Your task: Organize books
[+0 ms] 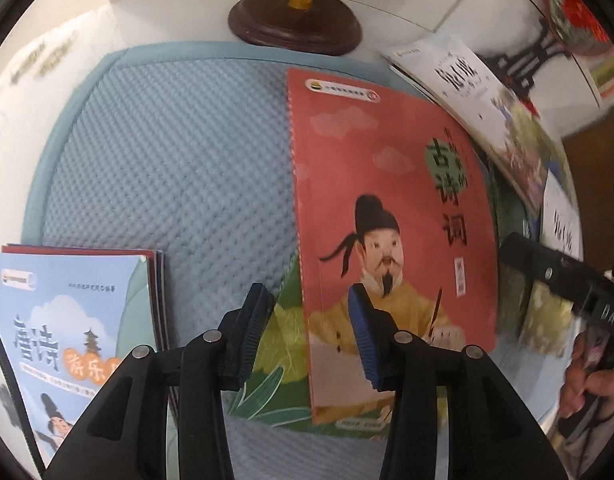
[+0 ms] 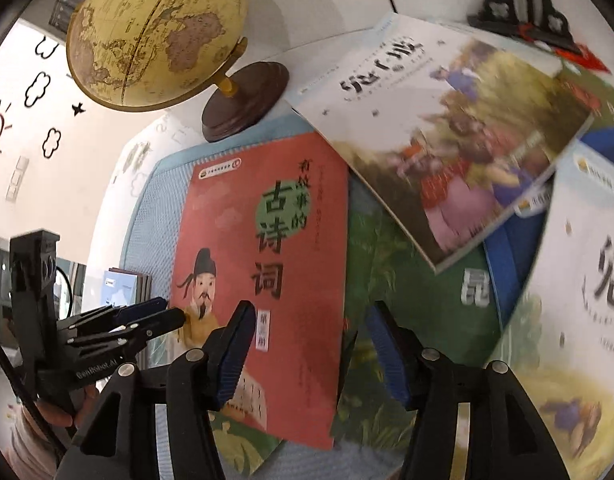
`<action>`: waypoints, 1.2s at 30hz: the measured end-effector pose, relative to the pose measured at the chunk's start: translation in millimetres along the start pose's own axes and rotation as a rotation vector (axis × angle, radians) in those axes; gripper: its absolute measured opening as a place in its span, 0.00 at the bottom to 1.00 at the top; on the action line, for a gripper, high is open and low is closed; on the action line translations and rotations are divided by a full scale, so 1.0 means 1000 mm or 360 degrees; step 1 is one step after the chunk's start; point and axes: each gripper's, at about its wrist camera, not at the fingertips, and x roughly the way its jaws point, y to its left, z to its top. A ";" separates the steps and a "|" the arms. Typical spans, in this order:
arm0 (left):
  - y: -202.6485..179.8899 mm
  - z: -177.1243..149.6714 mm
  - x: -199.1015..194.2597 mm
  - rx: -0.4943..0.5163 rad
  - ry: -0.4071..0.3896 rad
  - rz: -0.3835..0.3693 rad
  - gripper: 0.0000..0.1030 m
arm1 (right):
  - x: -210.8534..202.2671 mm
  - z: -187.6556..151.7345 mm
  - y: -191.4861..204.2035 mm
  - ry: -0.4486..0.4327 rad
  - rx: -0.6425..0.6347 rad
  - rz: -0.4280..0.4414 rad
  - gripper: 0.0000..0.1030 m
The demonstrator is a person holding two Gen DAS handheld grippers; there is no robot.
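A red poetry book point(image 1: 391, 216) lies on the blue mat point(image 1: 167, 152), on top of a green book point(image 1: 279, 360). My left gripper point(image 1: 307, 340) is open, its jaws straddling the red book's left edge. A light-blue book point(image 1: 67, 332) tops a small stack at the left. In the right wrist view the red book point(image 2: 267, 264) lies ahead, with a green book point(image 2: 411, 300) beside it and a white picture book point(image 2: 439, 136) slanted above. My right gripper point(image 2: 307, 352) is open over the red book's right edge. The left gripper point(image 2: 147, 320) shows at the left.
A globe point(image 2: 155, 32) on a dark wooden base point(image 1: 295, 24) stands at the back of the mat. More white and blue books point(image 2: 583, 272) lie at the right. A black bookend point(image 2: 523, 8) stands at the back right. The white wall lies behind.
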 end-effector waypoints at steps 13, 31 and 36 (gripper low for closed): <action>-0.024 -0.013 -0.006 0.0311 -0.0088 0.0106 0.22 | 0.016 -0.004 0.007 0.0088 0.0035 0.0122 0.59; -0.021 -0.123 -0.017 0.0264 0.0159 -0.0126 0.22 | -0.007 -0.128 0.009 0.0238 0.0096 0.0194 0.59; -0.029 -0.171 -0.016 0.0281 0.0276 -0.0270 0.22 | -0.024 -0.162 -0.009 0.0319 0.0120 0.0233 0.58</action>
